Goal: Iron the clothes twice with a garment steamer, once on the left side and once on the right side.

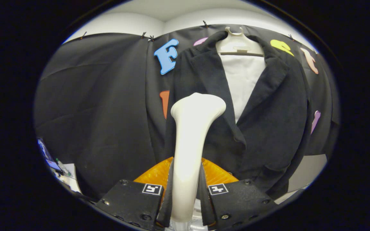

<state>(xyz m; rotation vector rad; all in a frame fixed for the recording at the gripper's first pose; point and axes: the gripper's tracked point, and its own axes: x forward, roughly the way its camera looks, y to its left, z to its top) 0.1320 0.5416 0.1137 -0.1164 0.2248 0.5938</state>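
Furthest left, low beside the booth's black cloth wall, a small cluttered corner showed a lit screen and some papers, too small to make out further. Moving right, the gripper sat in the foreground with its two fingers closed in on the handle of the garment steamer, one pressing each side, so the tool was firmly held and standing upright between them. The steamer's flared head rose just ahead of the fingers and lay over the left front panel of the dark jacket, roughly at mid-chest below the lapel; whether the head actually touched the cloth could not be told. The jacket hung on a pale hanger against the wall, its front open over a white lining or shirt, and its right panel stretched away to the right, well apart from the steamer head. By my reading, the step in hand was the pass on the left side, with the head placed partway down that panel. The next move would call for a steady stroke along the left panel, keeping the head flat to the fabric, before shifting across to the right panel for the second pass.
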